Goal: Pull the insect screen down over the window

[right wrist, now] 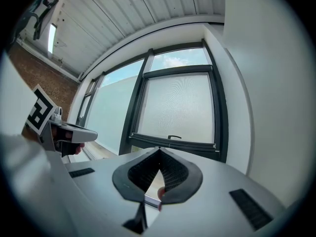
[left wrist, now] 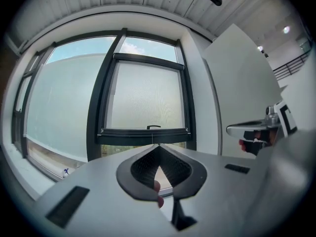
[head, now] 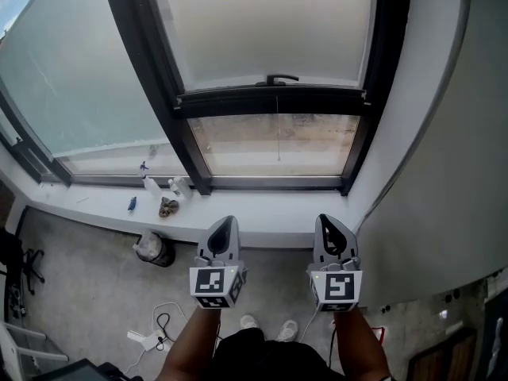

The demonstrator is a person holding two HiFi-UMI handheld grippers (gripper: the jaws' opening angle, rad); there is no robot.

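Nearest, at 6 o'clock in the head view, the person's shoes [head: 248, 321] are standing on the grey floor [head: 87, 292]. A white power strip [head: 145, 340] is lying at 7 o'clock with its black cable. Just beyond the shoes, two forearms are holding the tools level, side by side and apart.

The left hand-held gripper [head: 226, 225] is pointing toward 12 o'clock. Its jaws are pressed fully together and are gripping nothing; in its own view the ribbed black pads are meeting at a point. The right hand-held gripper [head: 329, 222] is lying parallel to it at 5 o'clock, its jaws likewise closed tight and empty. Neither is touching anything.

At 8 o'clock from the left tool, a dark round bin [head: 155, 250] is sitting on the floor against the wall. Past both tips, the white window sill [head: 270, 213] is running across the view. It is carrying a few small items at 9 o'clock, among them white bottles [head: 179, 187].

Farther out, the dark-framed window [head: 385, 70] is rising from the sill. The insect screen [head: 262, 30] is hanging at 12 o'clock and covering most of the opening with pale mesh. Its dark bottom bar [head: 274, 101], topped by a small handle [head: 278, 78], is sitting partway down. Below it a strip of opening is showing the ground outside, and a thin pull cord [head: 278, 137] is dangling from the bar's middle. A white wall [head: 444, 173] is closing the view at 3 o'clock.
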